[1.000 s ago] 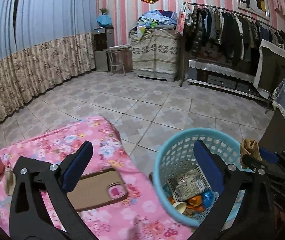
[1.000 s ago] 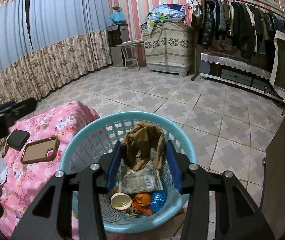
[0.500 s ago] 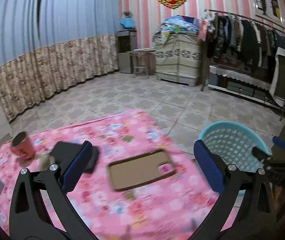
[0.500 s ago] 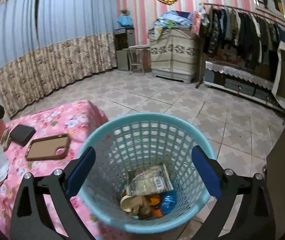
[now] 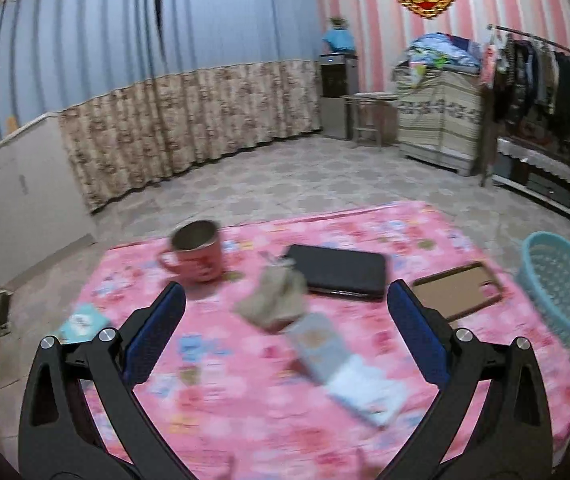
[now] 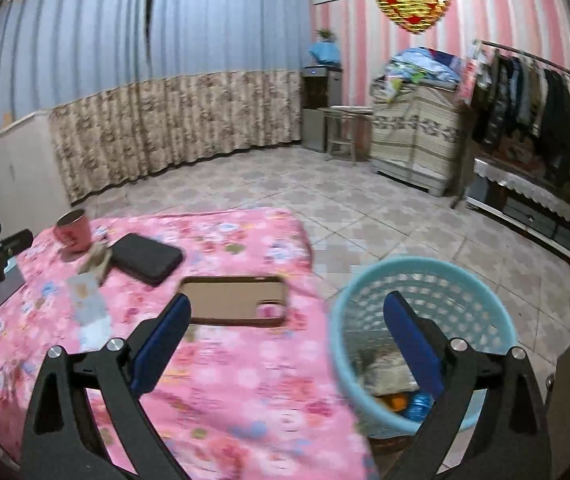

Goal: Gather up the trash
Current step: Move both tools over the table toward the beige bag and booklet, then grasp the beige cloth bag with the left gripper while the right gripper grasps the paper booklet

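Hovering with both my left gripper (image 5: 285,328) and right gripper (image 6: 287,340) spread wide and empty, crumpled wrapper (image 5: 275,300) just ahead between my left fingers, I risked snagging the wallet (image 5: 339,274) touching it.

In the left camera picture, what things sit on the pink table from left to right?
Small card → red mug → crumpled paper → black wallet → phone case, then the blue basket past the edge.
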Tool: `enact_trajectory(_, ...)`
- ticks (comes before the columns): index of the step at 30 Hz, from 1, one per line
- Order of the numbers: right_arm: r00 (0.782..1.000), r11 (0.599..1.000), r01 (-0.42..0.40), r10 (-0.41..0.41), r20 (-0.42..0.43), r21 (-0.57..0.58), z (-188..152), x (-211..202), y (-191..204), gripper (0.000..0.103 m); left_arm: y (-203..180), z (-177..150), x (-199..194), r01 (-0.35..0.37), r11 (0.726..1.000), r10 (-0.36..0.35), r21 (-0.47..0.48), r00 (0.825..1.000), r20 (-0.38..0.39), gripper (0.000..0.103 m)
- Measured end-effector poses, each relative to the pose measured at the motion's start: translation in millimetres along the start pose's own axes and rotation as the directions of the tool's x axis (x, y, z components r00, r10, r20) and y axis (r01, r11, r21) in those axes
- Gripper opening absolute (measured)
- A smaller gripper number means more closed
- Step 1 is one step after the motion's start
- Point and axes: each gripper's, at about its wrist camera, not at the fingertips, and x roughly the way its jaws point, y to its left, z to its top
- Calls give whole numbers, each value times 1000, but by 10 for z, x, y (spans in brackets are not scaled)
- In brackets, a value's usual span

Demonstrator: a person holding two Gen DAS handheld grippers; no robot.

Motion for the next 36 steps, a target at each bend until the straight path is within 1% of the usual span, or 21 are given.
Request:
enact_trajectory(3, 999, 999, -40, 40, -16, -29, -17, 45, 297, 95, 311, -80, 80, -38, 999, 37, -36, 999, -20, 98)
enact_trajectory(7, 995, 993, -98, 95, -41, -64, -56, 159, 680, 95, 635, -159, 213, -52, 991, 45, -123, 997, -61, 98)
enact_trajectory(8, 991, 990, -121, 116, -60, -78, -91, 238, 822, 95, 736, -180, 240, -52, 988, 42, -142, 997, -66, 98)
enact_trajectory(9, 989, 988, -131, 125, -73, -87, -117, 289, 893, 95, 759, -182, 255, -55, 988, 46, -147, 997, -68, 98)
enact_trajectory(10, 986, 984, -147, 138, -94, -98, -167, 351, 992, 95, 815, -206, 269, -71, 987, 62, -147, 996, -70, 98)
enact_trajectory(12, 976, 976, -180, 162, -144, -120, -284, 498, 1204, 95, 912, -261, 300, -113, 983, 103, -141, 991, -81, 98)
enact_trajectory(15, 955, 964, -229, 195, -222, -137, -470, 713, 1482, 95, 1028, -317, 364, -123, 980, 106, -155, 988, -113, 98)
enact_trajectory(19, 932, 954, -266, 218, -290, -138, -607, 908, 1694, 95, 1142, -359, 443, -143, 970, 118, -198, 984, -133, 97)
enact_trajectory(23, 916, 950, -274, 210, -343, -148, -681, 1046, 1811, 94, 1152, -381, 493, -143, 967, 114, -209, 983, -145, 98)
enact_trajectory(24, 909, 948, -285, 219, -354, -143, -693, 1056, 1811, 91, 1147, -390, 502, -143, 967, 113, -211, 982, -149, 98)
enact_trajectory(25, 903, 945, -294, 227, -365, -140, -701, 1059, 1813, 88, 1132, -390, 497, -143, 967, 113, -211, 982, -150, 98)
enact_trajectory(27, 897, 942, -306, 236, -374, -140, -705, 1066, 1815, 70, 1119, -400, 520, -135, 968, 103, -213, 982, -159, 98)
enact_trajectory(29, 890, 938, -319, 247, -384, -135, -712, 1072, 1786, 66, 1083, -402, 526, -130, 969, 97, -212, 983, -157, 98)
enact_trajectory(33, 883, 928, -340, 261, -389, -149, -706, 1084, 1810, 66, 984, -413, 534, -129, 976, 100, -178, 982, -163, 98)
enact_trajectory(36, 886, 922, -339, 245, -394, -189, -708, 1096, 1849, 67, 935, -419, 548, -134, 978, 107, -157, 980, -168, 98)
